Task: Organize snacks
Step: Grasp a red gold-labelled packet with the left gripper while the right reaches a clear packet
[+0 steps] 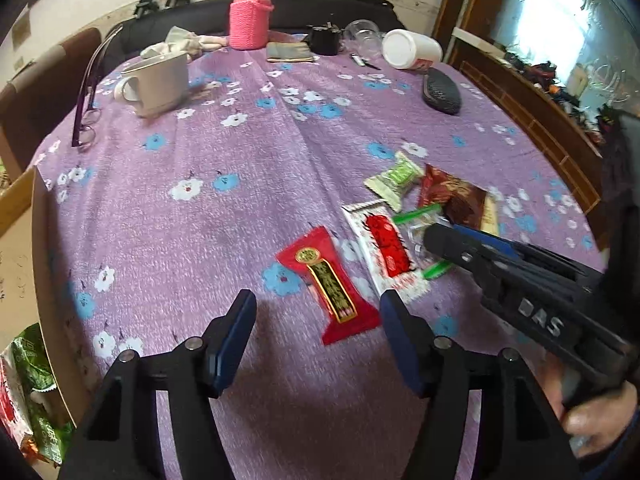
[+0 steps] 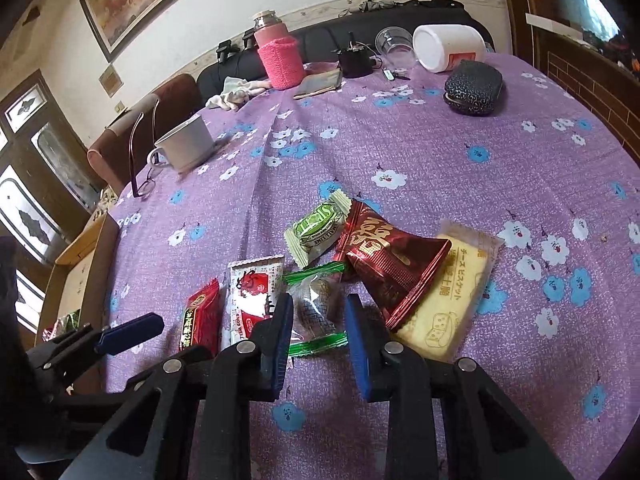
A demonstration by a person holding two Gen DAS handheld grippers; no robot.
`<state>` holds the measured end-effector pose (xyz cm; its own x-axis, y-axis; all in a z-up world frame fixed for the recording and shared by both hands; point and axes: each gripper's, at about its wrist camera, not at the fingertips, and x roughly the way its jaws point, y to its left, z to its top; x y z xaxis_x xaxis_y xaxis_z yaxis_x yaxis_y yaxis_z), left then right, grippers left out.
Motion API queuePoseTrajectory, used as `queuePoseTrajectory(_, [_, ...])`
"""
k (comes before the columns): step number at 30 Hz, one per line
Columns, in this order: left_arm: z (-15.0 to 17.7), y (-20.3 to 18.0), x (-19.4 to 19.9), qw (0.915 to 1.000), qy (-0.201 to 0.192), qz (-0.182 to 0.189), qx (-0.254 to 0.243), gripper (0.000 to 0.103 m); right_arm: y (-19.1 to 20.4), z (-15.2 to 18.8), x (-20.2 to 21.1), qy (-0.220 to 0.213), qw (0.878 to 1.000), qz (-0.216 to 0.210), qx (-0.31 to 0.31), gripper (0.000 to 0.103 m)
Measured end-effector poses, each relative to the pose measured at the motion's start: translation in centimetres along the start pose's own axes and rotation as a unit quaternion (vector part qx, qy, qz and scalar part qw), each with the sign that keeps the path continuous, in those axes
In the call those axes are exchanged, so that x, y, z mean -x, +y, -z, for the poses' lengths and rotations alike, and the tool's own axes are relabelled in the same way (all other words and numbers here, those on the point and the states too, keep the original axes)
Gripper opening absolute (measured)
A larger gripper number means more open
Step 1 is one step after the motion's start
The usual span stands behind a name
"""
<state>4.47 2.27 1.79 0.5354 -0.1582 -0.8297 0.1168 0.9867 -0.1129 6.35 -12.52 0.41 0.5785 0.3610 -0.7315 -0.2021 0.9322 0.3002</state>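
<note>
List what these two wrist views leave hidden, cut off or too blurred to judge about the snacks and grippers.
- Cardboard box: left view, cut by the frame edge; contents mostly unseen.
- Cheese biscuit pack: right view, partly under the dark red packet.
- Right gripper: left view, motion-blurred; tips unclear.

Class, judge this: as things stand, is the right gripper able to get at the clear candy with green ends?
Probably yes. The right gripper is open, its fingers either side of the clear candy, with nothing lying over it. The maroon packet sits close beside the right finger.
</note>
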Motion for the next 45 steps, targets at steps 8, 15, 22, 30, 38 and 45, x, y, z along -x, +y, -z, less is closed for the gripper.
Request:
queuePoseTrajectory(8, [0.0, -0.5, -1.3, 0.9982, -0.019, -0.055, -0.016, 0.042, 0.3, 0.1, -0.5, 0.011, 1.0, 0.015, 0.014, 0.028])
queuePoseTrajectory(15, [-0.2, 1.0, -1.0, 0.9981, -0.031, -0.053, 0.012, 0.024, 1.1, 0.3, -0.7, 0.0, 0.998, 0.039, 0.041, 0.027])
queuePoseTrajectory(22, [-0.2, 1.7, -0.4, 0.9977, -0.045, -0.041, 0.031, 0.018, 1.5, 0.3, 0.5, -0.029, 0.998, 0.04, 0.048, 0.018])
queuePoseTrajectory(30, [-0.3, 2.4, 0.1, 0.997, -0.053, -0.035, 0.043, 0.018, 2.2, 0.5, 1.8, -0.05, 0.997, 0.023, 0.048, 0.018])
queuePoseTrajectory(38, [-0.3, 1.8, -0.7, 0.9979, -0.041, -0.043, 0.027, 0.02, 2.7, 0.7, 2.3, -0.054, 0.997, 0.015, 0.051, 0.018])
queuePoseTrajectory(45, [-0.2, 1.7, -0.4, 0.9964, -0.057, -0.059, 0.021, 0.018, 3.1, 0.9, 3.2, -0.066, 0.996, 0.0, 0.054, 0.018])
